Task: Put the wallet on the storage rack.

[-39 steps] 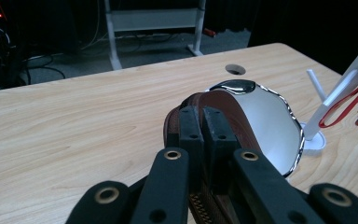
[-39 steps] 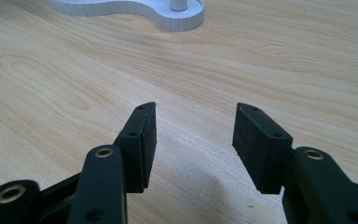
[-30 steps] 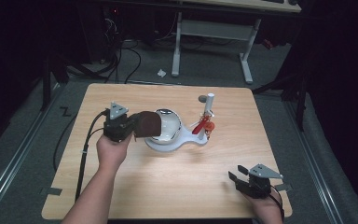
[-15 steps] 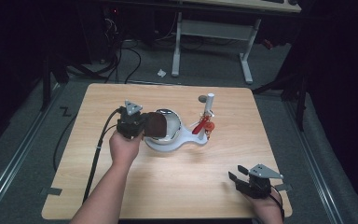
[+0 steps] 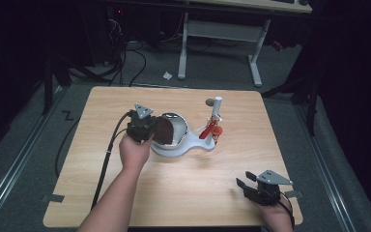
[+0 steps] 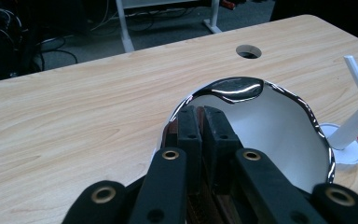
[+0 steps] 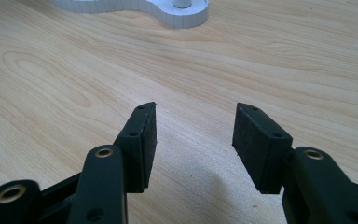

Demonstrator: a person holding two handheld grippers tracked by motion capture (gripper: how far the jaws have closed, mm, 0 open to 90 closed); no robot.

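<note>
A shiny metal bowl (image 5: 174,129) sits on a white stand (image 5: 195,148) at the table's middle. Its inside looks white in the left gripper view, under a chrome rim (image 6: 240,87). A white post (image 5: 217,107) with a red piece (image 5: 208,130) rises from the stand's right end. My left gripper (image 5: 155,129) is at the bowl's left rim, shut on a dark brown piece (image 5: 164,129). That piece shows beside and under the closed jaws as the dark brown piece (image 6: 170,134). My right gripper (image 5: 242,185) rests low near the front right corner, open and holding nothing (image 7: 193,126).
A round cable hole (image 5: 209,102) lies in the wooden tabletop (image 5: 101,111) behind the stand. The stand's base (image 7: 168,11) is ahead of the right gripper. The left gripper's cable (image 5: 107,154) trails off the front edge. A desk frame (image 5: 222,34) stands on the floor beyond.
My left gripper has carried the dark brown piece rightward from the table's left part up to the bowl's left rim. The right gripper has stayed still.
</note>
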